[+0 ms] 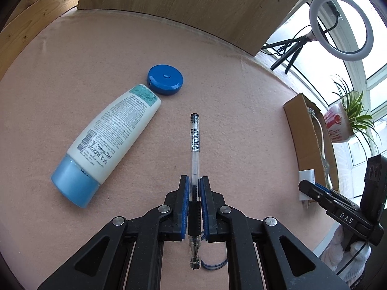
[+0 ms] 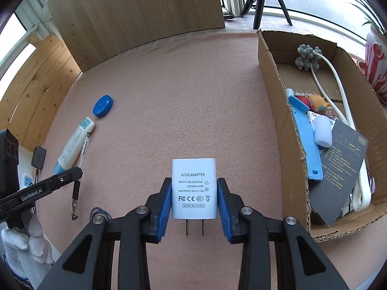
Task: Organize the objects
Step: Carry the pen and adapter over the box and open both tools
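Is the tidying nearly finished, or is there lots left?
About halfway. The cardboard box already holds toys and a white cable. The left gripper grips a clear pen; the right gripper grips a white adapter. The white lotion tube and blue round tape measure remain.

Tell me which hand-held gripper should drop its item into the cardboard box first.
Right. The right hand-held gripper grips the adapter right beside the cardboard box; the left hand-held gripper, gripping the pen, is farther off.
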Demonstrator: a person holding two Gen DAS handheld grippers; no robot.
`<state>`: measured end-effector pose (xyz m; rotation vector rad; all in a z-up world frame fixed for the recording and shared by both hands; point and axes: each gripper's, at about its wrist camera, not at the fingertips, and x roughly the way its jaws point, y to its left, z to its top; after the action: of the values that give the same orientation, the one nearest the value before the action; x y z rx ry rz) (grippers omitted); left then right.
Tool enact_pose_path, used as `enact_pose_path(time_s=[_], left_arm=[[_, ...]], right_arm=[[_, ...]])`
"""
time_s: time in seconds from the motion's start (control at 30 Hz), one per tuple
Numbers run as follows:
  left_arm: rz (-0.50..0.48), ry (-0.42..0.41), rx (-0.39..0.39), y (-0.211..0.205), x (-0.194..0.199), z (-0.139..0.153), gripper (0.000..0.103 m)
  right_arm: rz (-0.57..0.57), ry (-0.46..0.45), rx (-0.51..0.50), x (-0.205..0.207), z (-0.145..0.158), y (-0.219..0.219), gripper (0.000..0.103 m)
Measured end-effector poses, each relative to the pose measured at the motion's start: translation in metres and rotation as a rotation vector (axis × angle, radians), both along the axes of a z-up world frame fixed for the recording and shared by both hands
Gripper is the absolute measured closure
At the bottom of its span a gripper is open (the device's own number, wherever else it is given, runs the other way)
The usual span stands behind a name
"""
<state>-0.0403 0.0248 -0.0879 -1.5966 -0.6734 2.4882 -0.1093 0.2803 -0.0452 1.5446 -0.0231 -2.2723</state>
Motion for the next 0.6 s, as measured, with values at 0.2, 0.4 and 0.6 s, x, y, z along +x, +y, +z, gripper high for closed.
enact_pose_path(time_s=[0.2,0.4,0.6], left_arm=[[-0.038,0.048,0.005,0.034,-0.024,0.020,0.093],[-0.084,0.088,0.013,0.070,-0.044,0.038,0.093],[-0.133,0.119,0.023,0.108,-0.060,0.054,0.093]], right_arm=[[-0.020,0.042,-0.027,0.004,0.022,0.019,0.071],[-0.075,0.094,-0.043,0.002,0.046,0.057,0.071],[-0.139,0.125,-0.027,-0.006,0.055,0.101,0.071]])
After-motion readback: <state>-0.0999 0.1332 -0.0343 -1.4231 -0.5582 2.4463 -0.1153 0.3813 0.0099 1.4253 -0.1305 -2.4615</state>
